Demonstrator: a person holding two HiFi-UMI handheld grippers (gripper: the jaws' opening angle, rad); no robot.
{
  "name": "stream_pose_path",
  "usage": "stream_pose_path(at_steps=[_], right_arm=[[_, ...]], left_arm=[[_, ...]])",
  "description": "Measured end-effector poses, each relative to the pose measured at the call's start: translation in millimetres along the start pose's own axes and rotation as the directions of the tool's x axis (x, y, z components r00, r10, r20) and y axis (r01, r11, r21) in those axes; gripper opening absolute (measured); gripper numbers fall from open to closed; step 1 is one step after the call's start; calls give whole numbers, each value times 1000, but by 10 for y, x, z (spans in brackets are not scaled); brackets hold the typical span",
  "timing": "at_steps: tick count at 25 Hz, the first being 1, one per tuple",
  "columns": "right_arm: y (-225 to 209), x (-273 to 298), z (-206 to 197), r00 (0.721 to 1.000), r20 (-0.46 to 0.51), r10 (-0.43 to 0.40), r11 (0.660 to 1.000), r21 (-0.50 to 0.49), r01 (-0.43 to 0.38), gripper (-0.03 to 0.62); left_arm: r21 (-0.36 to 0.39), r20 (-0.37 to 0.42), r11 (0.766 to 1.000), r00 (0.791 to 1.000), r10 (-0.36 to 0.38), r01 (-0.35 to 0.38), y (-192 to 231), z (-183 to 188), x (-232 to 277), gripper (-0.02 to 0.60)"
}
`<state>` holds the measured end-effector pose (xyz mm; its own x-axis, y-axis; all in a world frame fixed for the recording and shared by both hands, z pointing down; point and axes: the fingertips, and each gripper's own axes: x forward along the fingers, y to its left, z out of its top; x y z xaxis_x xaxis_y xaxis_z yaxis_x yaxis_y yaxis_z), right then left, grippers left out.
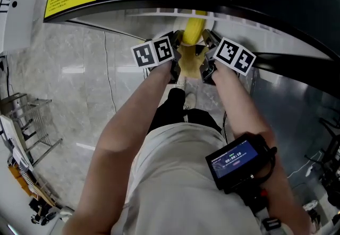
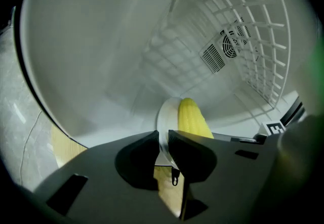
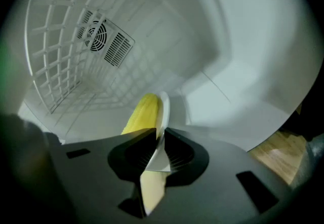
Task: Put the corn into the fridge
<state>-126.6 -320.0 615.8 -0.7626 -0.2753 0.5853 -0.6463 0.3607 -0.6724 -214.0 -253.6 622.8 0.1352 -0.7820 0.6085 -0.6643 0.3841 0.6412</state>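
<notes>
My left gripper (image 2: 163,143) is clamped narrow on the rim of a white plate (image 2: 165,115). The corn (image 2: 193,119) lies on the plate just right of its jaws. My right gripper (image 3: 158,148) pinches the opposite rim, with the corn just to its left. Both reach inside the fridge (image 2: 91,50), where a wire shelf (image 2: 253,20) and a fan vent (image 2: 223,50) lie beyond them.

shirt (image 1: 175,186) white | trousers (image 1: 172,109) black | wrist display (image 1: 236,160) black | left gripper (image 2: 162,134), right gripper (image 3: 158,134): black jaws, marker cubes (image 1: 154,52)
</notes>
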Motion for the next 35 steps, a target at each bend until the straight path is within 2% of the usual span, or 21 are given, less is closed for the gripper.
stream_pose_path(at_steps=[5, 11, 18, 31, 35], right_arm=[[-61, 51, 93, 1000, 11, -26, 1000, -9, 26, 52], [-102, 134, 171, 995, 59, -77, 996, -37, 79, 52], [-108, 197, 203, 989, 80, -127, 989, -65, 132, 52], [-169, 146, 210, 973, 77, -217, 968, -108, 225, 65], [-194, 88, 263, 971, 92, -221, 965, -124, 231, 83]], left_arm=[[14, 23, 1000, 1000, 16, -17, -37, 53, 108, 52], [65, 65, 995, 995, 73, -78, -45, 143, 215, 52], [119, 67, 985, 991, 119, -126, -15, 219, 289, 54], [225, 58, 955, 981, 184, -192, -67, 182, 300, 61], [301, 99, 928, 975, 197, -218, -137, 220, 263, 71]])
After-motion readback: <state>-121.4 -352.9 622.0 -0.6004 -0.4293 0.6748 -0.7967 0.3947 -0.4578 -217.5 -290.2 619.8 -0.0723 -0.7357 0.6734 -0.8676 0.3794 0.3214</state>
